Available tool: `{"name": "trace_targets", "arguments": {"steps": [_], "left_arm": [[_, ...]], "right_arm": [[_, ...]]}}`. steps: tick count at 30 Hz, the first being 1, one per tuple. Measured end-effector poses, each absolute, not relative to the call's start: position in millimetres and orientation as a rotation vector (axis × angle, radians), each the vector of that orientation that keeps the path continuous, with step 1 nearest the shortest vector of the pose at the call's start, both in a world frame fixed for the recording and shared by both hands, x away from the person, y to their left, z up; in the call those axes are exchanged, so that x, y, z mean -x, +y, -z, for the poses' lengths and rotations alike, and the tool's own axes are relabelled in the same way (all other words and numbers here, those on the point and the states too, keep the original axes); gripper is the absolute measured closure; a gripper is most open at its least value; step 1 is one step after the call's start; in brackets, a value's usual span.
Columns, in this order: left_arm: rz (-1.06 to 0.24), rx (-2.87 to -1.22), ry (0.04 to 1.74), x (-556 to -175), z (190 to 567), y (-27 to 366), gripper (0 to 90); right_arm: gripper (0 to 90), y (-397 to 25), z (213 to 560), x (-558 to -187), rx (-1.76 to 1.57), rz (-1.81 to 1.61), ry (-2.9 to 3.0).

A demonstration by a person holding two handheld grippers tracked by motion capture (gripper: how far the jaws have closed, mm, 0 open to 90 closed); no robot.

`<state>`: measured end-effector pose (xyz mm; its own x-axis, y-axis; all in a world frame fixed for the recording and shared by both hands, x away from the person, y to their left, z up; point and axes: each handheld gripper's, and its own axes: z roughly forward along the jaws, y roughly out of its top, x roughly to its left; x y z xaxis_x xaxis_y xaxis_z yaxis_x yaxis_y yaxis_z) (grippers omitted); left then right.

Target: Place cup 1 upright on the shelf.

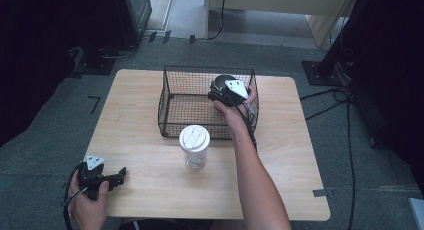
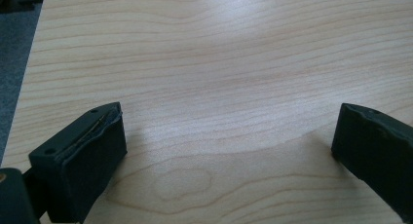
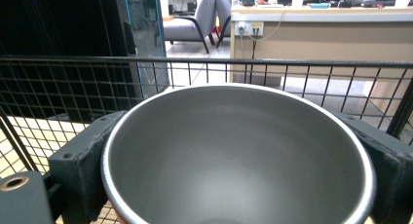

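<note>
A black wire basket (image 1: 169,97) stands at the back middle of the wooden table (image 1: 285,160). My right gripper (image 1: 219,90) is inside its far right corner, shut on a metal cup (image 1: 221,80). In the right gripper view the cup (image 3: 234,151) shows its empty grey inside, with a black jaw pressed against each side and the basket's mesh wall (image 3: 204,73) just behind. My right gripper (image 3: 238,180) holds it upright. My left gripper (image 1: 117,177) rests near the table's front left corner. It (image 2: 229,151) is open over bare wood, nothing between its jaws.
A clear tumbler with a white lid (image 1: 194,140) stands upright just in front of the basket, beside the right forearm. Cables lie on the grey floor to the right of the table. Black stands flank the table at both back corners.
</note>
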<state>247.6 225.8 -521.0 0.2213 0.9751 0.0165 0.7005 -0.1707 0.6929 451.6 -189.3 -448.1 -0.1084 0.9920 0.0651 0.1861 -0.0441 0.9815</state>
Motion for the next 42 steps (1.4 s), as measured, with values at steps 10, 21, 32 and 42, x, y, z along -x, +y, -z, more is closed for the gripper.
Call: {"name": "trace_targets", "arguments": {"steps": [10,21,32,42], "left_arm": [[-0.639,-1.941,1.540,-248,521,226,0.0],[-0.638,-1.940,1.541,-248,521,226,0.0],[-0.638,-1.940,1.541,-248,521,226,0.0],[-0.638,-1.938,1.541,-248,521,225,0.0]], "right_arm": [[6.2,-190,451,-452,-1.356,-1.211,1.453],[0.0,-185,438,-449,-1.249,-1.208,1.483],[0.0,-193,412,-436,-1.243,-1.299,1.395],[0.0,-206,397,-400,-1.198,-1.384,1.405]]}}
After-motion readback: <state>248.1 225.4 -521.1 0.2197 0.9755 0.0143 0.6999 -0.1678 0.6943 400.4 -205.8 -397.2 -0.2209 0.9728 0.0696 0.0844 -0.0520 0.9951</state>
